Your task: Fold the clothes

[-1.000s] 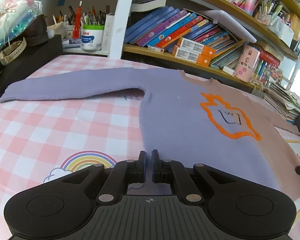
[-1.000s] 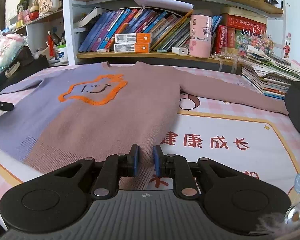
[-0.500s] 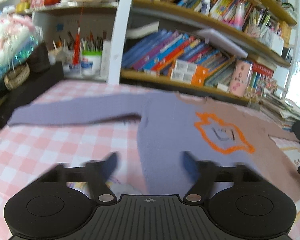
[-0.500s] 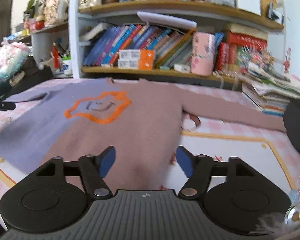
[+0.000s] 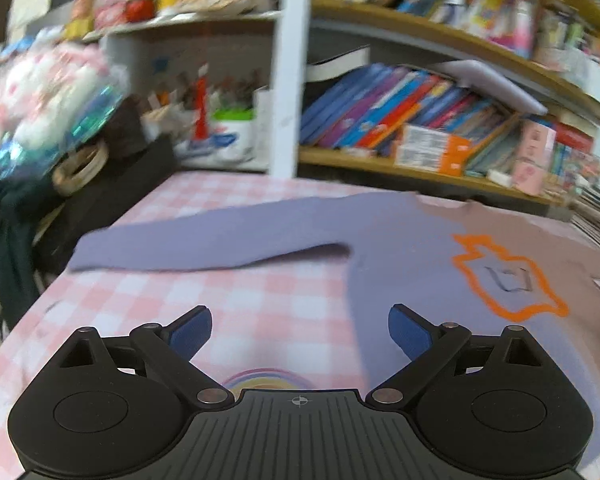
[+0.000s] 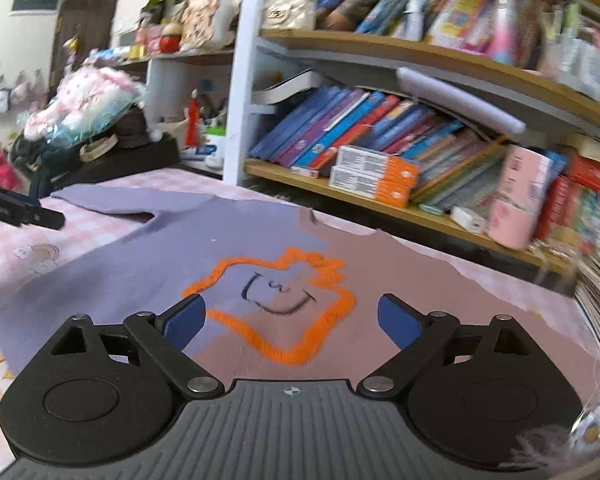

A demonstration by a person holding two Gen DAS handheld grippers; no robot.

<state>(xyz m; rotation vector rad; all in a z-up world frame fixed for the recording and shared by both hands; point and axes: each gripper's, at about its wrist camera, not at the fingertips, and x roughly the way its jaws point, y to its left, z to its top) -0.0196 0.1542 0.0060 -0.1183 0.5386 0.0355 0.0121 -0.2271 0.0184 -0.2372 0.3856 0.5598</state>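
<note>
Sweater (image 5: 400, 240) lies spread flat on the checked counter (image 5: 180, 292), before the bookshelf (image 6: 380, 200). Above it, left hand-held gripper (image 5: 300, 330) and right hand-held gripper (image 6: 292, 316) have just been opening, nothing between their jaws.

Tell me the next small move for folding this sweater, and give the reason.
Probably bring the left tongs forward to the purple sleeve and close on it near its cuff. The sweater lies flat and unfolded with that sleeve stretched out sideways, and both the left and right tongs, having just been opening, are empty.
</note>
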